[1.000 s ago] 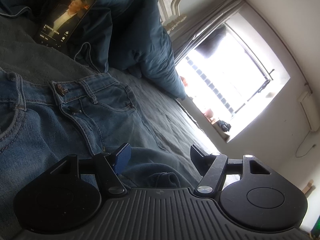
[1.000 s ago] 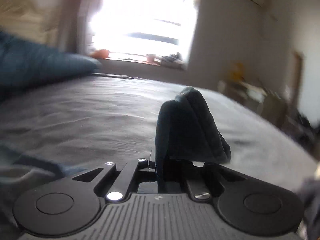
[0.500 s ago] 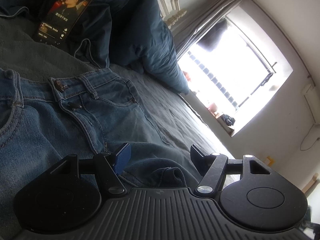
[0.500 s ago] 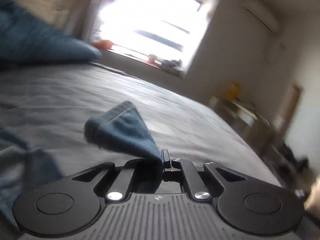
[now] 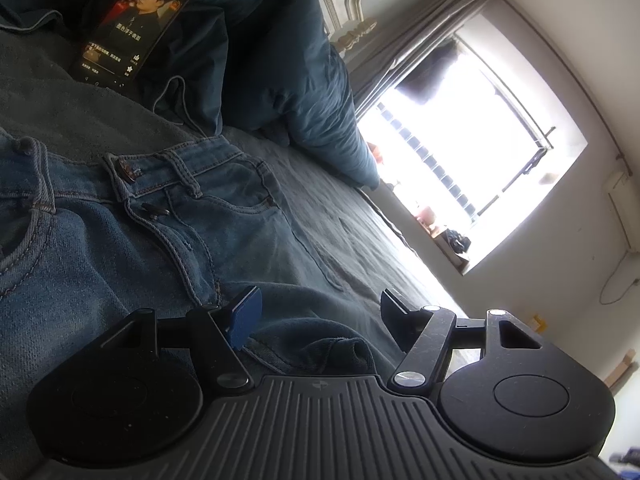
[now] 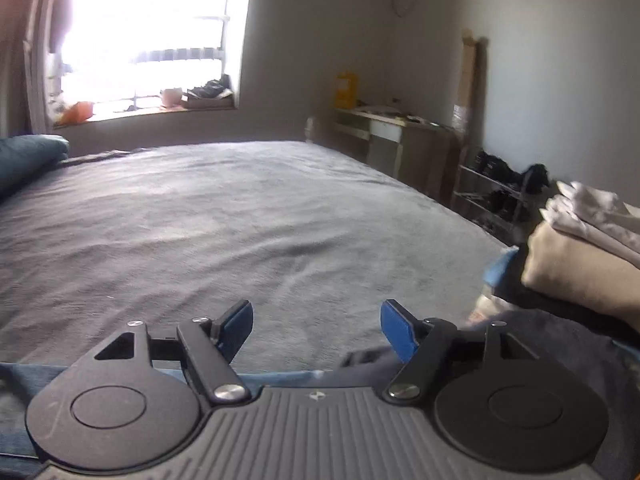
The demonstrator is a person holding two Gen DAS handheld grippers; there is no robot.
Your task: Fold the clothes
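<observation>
Blue jeans [image 5: 120, 248] lie flat on the grey bed [image 5: 320, 216], waistband and button toward the pillows. My left gripper [image 5: 320, 307] hovers low over the jeans, jaws apart. A bunched bit of denim [image 5: 340, 350] lies under the gap, and neither pad presses on it. In the right wrist view, my right gripper [image 6: 316, 317] is above the bed sheet [image 6: 260, 220] with its jaws opening and nothing between them. Only a strip of the jeans [image 6: 280, 378] shows below its fingers.
A lit phone [image 5: 132, 28] rests on a dark blue duvet [image 5: 304, 92] at the head of the bed. A stack of folded clothes [image 6: 580, 256] sits at the bed's right edge. Beyond it stand a desk [image 6: 400, 132] and a shoe rack [image 6: 500, 196].
My right gripper has let go of the denim it was shut on and its jaws have spread. Its view swung toward the right side of the room. The left gripper has stayed put.
</observation>
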